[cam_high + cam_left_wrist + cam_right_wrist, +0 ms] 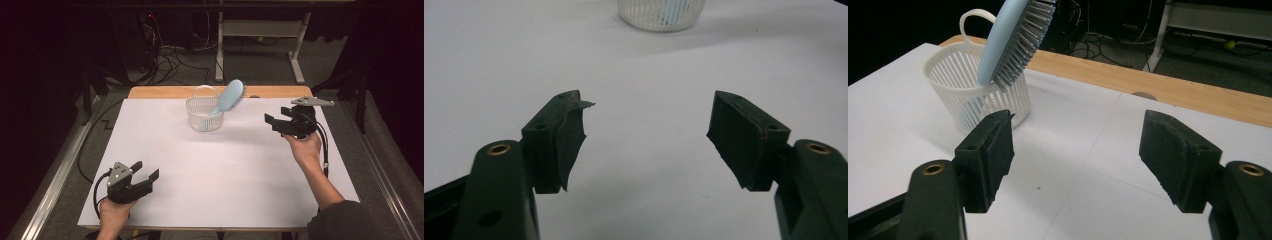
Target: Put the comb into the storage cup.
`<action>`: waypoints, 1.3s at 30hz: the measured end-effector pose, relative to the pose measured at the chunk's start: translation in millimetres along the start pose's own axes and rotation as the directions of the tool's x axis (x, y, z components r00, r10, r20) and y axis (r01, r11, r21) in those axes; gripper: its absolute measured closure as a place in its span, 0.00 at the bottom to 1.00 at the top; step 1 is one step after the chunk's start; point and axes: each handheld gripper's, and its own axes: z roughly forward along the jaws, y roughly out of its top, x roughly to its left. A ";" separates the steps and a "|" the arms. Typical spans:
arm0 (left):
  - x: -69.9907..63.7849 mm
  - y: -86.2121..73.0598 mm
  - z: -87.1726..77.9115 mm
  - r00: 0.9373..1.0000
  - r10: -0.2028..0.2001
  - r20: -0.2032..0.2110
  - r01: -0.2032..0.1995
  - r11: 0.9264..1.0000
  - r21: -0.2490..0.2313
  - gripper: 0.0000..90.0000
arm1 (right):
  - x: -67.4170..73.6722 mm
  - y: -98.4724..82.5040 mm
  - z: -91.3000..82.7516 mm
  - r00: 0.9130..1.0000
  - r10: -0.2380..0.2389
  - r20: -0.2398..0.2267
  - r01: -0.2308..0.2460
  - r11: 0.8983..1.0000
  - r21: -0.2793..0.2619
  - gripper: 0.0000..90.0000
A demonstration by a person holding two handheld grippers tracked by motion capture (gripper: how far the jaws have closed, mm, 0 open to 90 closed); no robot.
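- left gripper (148,170) and right gripper (272,120) are held wide open, empty, with bare table (215,170) between.
- the hairbrush (229,96) handle is hidden inside the basket (204,116) at the far edge.

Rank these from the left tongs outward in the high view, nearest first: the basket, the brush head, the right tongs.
From the left tongs, at the table's near left:
1. Basket, far centre of the table, up and to the right.
2. Brush head, leaning out over the basket's far right rim.
3. Right tongs, far right side, held open above the table.
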 end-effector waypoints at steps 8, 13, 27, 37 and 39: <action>0.0 0.1 0.6 1.000 0.000 -0.004 0.000 1.000 0.001 0.34 | -3.7 -9.5 -12.6 1.000 0.008 -0.008 -0.008 1.000 -0.015 0.35; 0.1 0.0 0.6 1.000 0.000 -0.004 0.000 1.000 0.000 0.34 | -6.9 -14.8 -21.0 1.000 0.009 -0.010 -0.010 0.999 -0.034 0.35; 0.5 -0.2 0.3 1.000 -0.007 -0.006 0.007 1.000 -0.003 0.34 | -16.4 -31.3 -43.4 0.999 0.034 -0.012 -0.034 0.998 -0.059 0.35; -0.2 -1.0 1.4 1.000 -0.011 -0.001 0.011 1.000 0.003 0.34 | -16.6 -44.9 -56.7 0.999 0.036 -0.020 -0.037 0.997 -0.064 0.34; -0.2 -1.0 1.2 1.000 -0.011 -0.001 0.011 1.000 0.002 0.34 | -16.9 -47.9 -60.0 0.999 0.033 -0.020 -0.035 0.997 -0.065 0.34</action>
